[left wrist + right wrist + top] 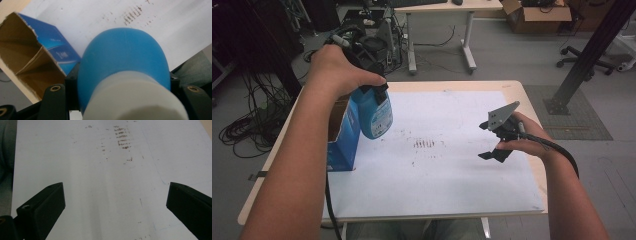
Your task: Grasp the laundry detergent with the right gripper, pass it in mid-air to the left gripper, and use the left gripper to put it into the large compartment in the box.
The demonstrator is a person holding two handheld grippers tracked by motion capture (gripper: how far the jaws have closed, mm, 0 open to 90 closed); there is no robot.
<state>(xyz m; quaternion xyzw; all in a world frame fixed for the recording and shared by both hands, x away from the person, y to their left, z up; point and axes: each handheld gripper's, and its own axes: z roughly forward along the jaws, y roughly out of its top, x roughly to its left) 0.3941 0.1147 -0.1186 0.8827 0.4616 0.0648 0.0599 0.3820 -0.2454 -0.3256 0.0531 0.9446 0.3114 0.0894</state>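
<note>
while my left gripper (371, 92) has its jaws clamped around a blue bottle (376, 114) near the neck, the bottle hangs in the air just beside the open blue carton (343, 134) at the left edge of the white sheet (447, 180). in the left gripper view the bottle's blue shoulder (123, 57) and pale cap end (135, 100) sit squarely between the black jaws, with the carton's torn brown mouth (25, 62) below and to the side. i judge the step to be carrying the bottle clear of the carton, though which way it is meant to go i can't tell for sure. to do it well i'd keep the pinch steady, hold the bottle upright so it doesn't swing, and clear the carton's flaps before moving across. my right gripper (498, 145) hovers over the sheet's right half, jaws spread wide and empty, ready to steady the carton if it tips.
</note>
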